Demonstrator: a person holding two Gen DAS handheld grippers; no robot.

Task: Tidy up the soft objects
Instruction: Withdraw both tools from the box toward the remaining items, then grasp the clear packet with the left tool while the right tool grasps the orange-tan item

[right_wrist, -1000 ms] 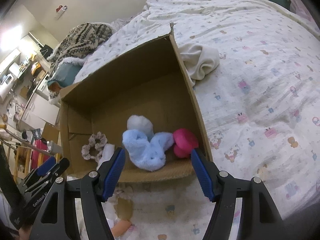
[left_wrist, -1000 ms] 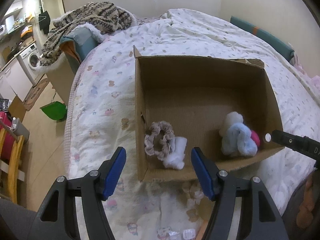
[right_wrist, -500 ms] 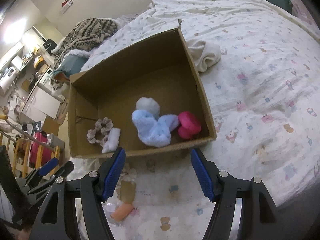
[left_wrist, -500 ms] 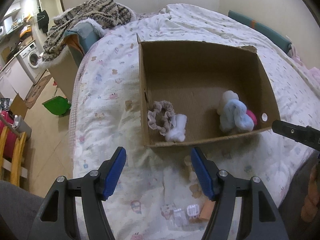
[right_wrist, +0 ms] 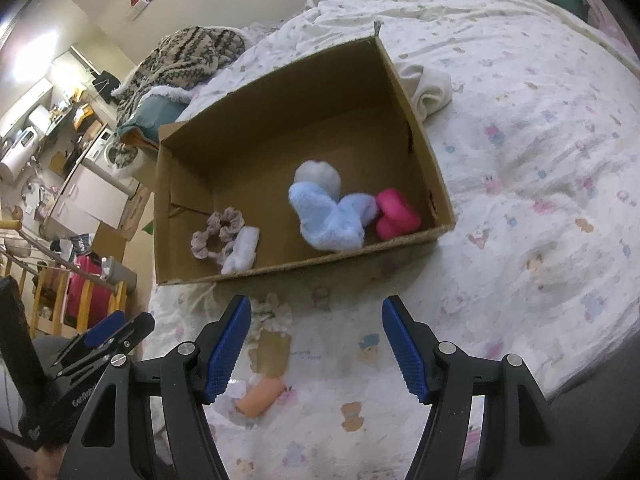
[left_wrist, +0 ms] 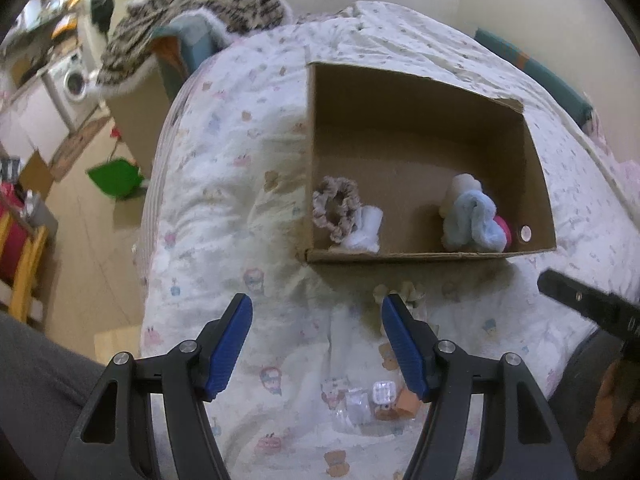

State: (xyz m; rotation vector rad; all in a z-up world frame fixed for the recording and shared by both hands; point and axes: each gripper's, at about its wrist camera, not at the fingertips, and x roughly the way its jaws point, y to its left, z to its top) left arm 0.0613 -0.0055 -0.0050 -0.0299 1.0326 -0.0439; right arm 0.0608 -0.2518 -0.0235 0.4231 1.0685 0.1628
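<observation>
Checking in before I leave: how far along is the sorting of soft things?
Done: beige scrunchie, fluffy blue item and pink piece lie in the cardboard box. In hand: nothing; both grippers open. Left: a frilly scrunchie and peach roll on the bedspread.

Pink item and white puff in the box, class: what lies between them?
The fluffy light blue item lies between the white puff and the pink item, touching both; the right wrist view shows it best.

The only words that can be read are white letters on the black side of the left tongs (right_wrist: 104, 336), low in the right camera's picture. They start "GenRobot", and the rest is cut off. Nothing else has letters or numbers clear enough to read.
</observation>
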